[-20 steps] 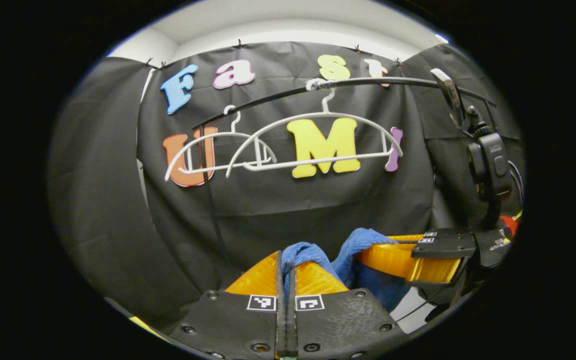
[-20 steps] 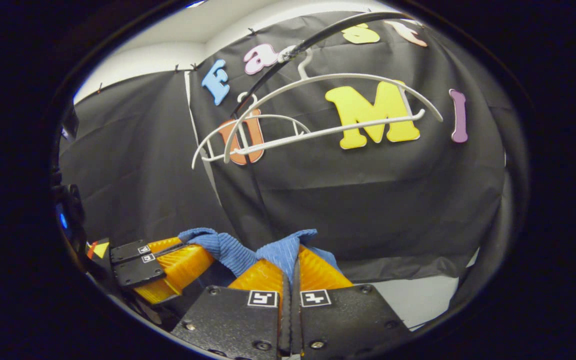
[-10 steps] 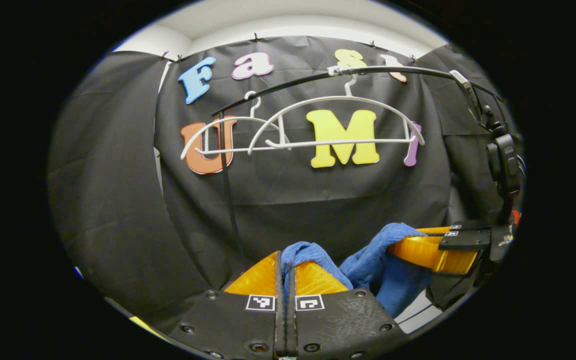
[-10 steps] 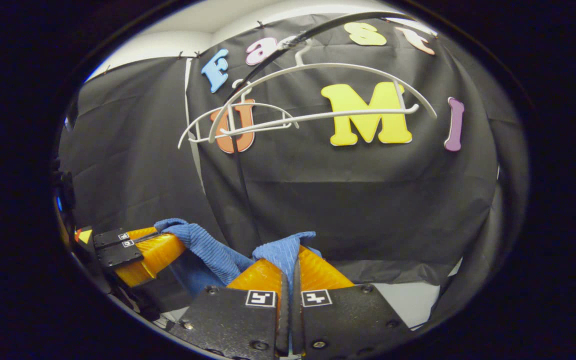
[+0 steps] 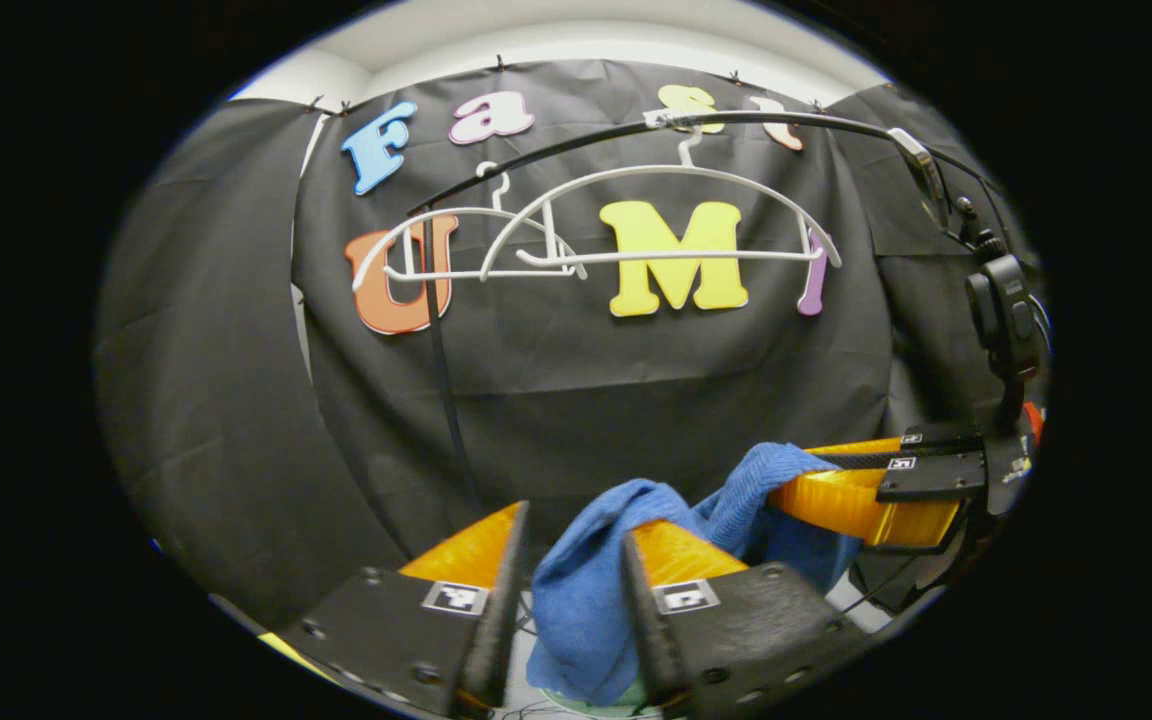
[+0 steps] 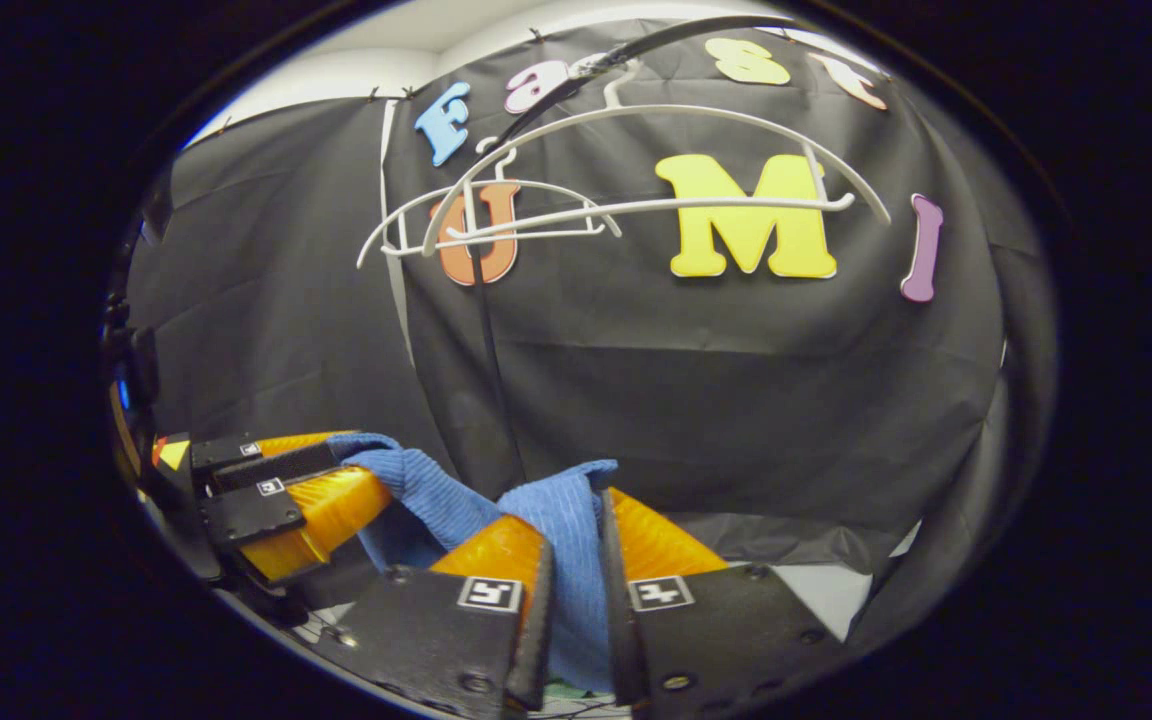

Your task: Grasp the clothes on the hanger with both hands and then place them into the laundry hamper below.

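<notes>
A blue ribbed garment hangs down between the fingers of my left gripper, which stands open with a wide gap. The cloth stretches across to my right gripper at the right. In the right gripper view the same blue garment fills a narrower gap between the parted fingers of my right gripper, and my left gripper shows open at the lower left. Under the cloth, at the bottom edge, is a sliver of pale green; I cannot tell what it is.
Two bare white hangers, a large one and a smaller one, hang from a black rail in front of the black cloth wall. A black upright post drops from the rail's left end. White floor shows at lower right.
Both grippers were shut on the blue garment; the left has opened wide and the right has parted a little. The cloth now sags lower between the fingers.
</notes>
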{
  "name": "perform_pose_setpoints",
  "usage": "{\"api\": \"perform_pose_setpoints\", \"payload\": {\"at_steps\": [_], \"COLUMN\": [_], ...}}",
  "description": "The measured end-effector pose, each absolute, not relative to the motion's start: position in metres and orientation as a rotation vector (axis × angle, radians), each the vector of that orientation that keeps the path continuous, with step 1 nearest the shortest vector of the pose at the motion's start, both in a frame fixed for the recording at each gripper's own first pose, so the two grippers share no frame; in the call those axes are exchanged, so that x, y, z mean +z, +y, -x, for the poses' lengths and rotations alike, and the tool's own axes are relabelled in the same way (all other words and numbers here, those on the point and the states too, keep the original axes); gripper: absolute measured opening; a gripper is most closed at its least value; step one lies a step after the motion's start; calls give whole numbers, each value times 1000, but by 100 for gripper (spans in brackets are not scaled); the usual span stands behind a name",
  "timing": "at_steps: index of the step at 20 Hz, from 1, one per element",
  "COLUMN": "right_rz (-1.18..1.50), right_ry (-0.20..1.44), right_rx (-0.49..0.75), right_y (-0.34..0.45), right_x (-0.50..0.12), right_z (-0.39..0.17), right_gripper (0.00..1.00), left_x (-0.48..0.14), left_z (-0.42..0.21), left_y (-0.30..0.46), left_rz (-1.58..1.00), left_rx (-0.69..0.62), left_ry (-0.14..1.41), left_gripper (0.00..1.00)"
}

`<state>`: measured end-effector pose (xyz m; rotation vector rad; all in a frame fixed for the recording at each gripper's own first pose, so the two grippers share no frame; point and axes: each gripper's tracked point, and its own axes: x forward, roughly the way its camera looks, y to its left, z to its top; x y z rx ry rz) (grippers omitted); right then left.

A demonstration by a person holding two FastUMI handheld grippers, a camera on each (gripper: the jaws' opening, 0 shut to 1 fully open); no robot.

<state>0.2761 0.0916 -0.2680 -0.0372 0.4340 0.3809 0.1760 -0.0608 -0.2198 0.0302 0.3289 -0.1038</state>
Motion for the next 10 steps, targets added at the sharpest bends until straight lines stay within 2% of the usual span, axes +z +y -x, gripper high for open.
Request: {"api": "perform_pose_setpoints", "payload": {"at_steps": [2, 3, 5, 7, 8, 9, 10], "right_rz": [50, 48, 63, 76, 76, 69, 58], "right_ry": [431, 414, 378, 365, 368, 366, 376], "right_rx": [383, 392, 397, 402, 396, 397, 396], "right_y": [88, 89, 89, 90, 90, 89, 90], "right_x": [-268, -265, -251, -243, -241, -240, -241], "right_z": [-274, -272, -271, -269, -270, -271, -270], "right_gripper": [56, 70, 80, 100, 100, 100, 100], "left_x": [-225, -227, -234, -239, -246, -258, -272], "left_z": [-172, -171, -170, -167, -167, -164, -160], "left_y": [-61, -59, -56, -56, -60, -66, -72], "left_rz": [-48, -63, -76, -65, -70, -81, -94], "left_rx": [-106, -104, -93, -98, -117, -153, -190], "left_ry": [337, 342, 357, 376, 405, 446, 489], "left_gripper": [95, 94, 90, 93, 96, 94, 99]}}
